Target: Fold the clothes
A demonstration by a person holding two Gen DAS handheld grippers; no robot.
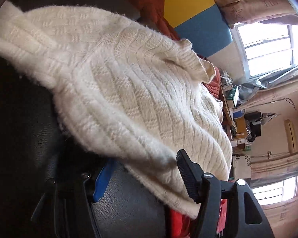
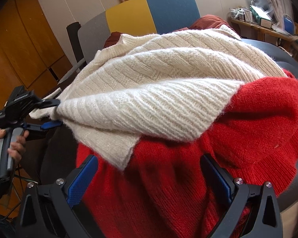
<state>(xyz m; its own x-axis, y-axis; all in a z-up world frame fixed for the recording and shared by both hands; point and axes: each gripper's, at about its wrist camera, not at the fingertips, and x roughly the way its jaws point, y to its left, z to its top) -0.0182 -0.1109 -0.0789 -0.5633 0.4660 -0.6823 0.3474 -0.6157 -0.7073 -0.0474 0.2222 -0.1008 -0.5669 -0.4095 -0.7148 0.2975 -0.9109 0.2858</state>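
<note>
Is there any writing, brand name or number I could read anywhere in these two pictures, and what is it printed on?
None can be read.
Pale lettering on the black camera block of the left tool: blurred, unreadable.
Boxes on the wooden shelf: print too small.
White sweater, red sweater: no visible labels.

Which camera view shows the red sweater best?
The right wrist view: the red sweater fills the lower half, under the cream sweater. The left wrist view shows only a red strip under the cream sweater's edge, near the gripper's finger.
</note>
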